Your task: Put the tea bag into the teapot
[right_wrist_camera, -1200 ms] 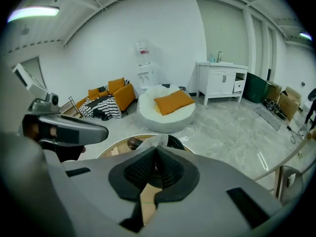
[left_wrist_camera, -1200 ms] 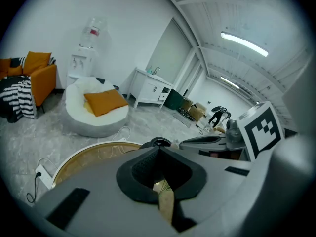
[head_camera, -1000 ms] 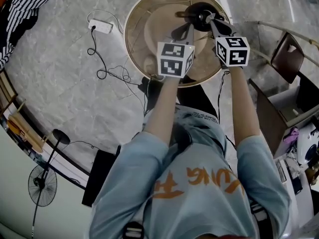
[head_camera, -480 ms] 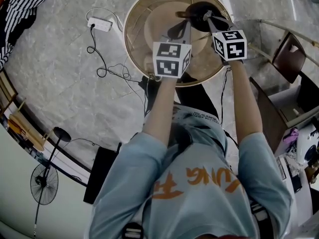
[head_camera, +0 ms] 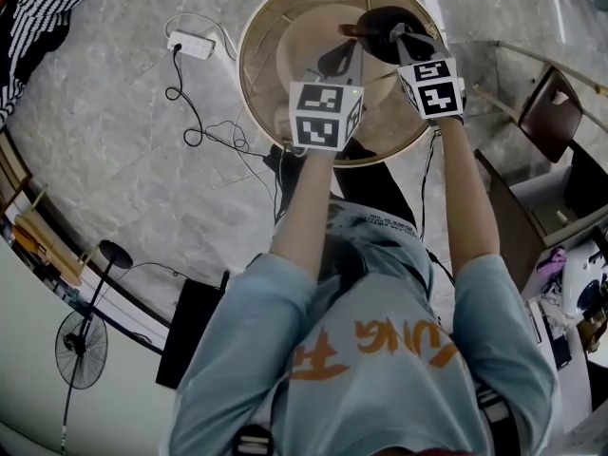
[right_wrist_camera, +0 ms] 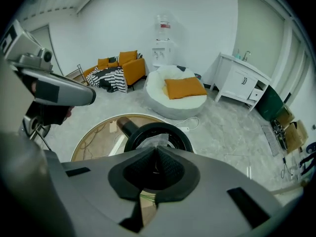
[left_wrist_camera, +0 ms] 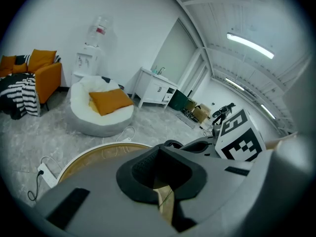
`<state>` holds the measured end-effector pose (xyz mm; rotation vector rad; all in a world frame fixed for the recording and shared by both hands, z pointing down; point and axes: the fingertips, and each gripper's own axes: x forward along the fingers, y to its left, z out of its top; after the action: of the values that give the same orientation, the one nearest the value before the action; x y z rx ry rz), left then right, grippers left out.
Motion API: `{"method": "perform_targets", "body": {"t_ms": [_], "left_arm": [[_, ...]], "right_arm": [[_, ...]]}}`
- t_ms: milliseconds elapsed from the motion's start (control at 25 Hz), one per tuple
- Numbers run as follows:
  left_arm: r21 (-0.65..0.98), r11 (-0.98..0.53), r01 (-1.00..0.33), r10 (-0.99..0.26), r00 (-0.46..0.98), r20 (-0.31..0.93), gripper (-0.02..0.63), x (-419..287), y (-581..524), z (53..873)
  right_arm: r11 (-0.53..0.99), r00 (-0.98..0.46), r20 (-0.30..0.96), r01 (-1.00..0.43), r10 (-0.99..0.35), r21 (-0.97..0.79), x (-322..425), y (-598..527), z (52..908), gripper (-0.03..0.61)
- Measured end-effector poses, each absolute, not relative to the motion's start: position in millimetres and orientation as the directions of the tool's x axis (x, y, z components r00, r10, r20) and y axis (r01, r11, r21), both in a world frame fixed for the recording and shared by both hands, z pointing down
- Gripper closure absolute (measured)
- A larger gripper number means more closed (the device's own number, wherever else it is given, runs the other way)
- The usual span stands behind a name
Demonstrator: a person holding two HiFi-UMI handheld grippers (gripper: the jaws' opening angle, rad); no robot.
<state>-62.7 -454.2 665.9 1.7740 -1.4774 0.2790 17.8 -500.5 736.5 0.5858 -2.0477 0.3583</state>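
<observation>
Left gripper: our left gripper has its jaws pressed together with nothing between them. It hangs over the near part of the round wooden table, just beside the right one. We want it clear of the drop path.
Right gripper: our right gripper is closed, its tips pinching the tea bag.
Tea bag: a pale, crumpled packet that sits over the pot's opening. We cannot tell whether it is already below the rim.
Teapot: the black teapot stands on the far side of the table with its round mouth open, right under the right jaws.
Doing it well: we judge the best move is a straight descent, centred on the mouth, until the bag is inside the rim. Only then do we part the jaws.
Watch for: the bag looks light, so it may cling to a pad or catch on the rim.
</observation>
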Motion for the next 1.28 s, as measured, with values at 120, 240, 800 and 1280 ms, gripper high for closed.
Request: {"method": "perform_targets", "body": {"t_ms": [120, 240, 800, 1280], "left_arm": [[0.427, -0.008, -0.904, -0.728, 0.298, 0.618, 0.589, -62, -454, 666], [0.429, -0.015, -0.903, -0.726, 0.305, 0.617, 0.589, -59, -452, 665], [0.407, -0.054, -0.912, -0.764, 0.300, 0.571, 0.589, -48, -429, 614], [0.287, -0.200, -0.937, -0.867, 0.305, 0.393, 0.589, -65, -415, 474]], "right_arm": [[0.844, -0.434, 0.861, -0.537, -0.267, -0.009, 17, -501, 738, 0.536], [0.834, -0.434, 0.859, -0.552, -0.273, -0.014, 19, -500, 736, 0.521], [0.592, -0.467, 0.719, -0.800, -0.515, -0.096, 73, -473, 646, 0.533], [0.402, -0.488, 0.448, -0.873, -0.750, -0.277, 83, -425, 493, 0.565]]}}
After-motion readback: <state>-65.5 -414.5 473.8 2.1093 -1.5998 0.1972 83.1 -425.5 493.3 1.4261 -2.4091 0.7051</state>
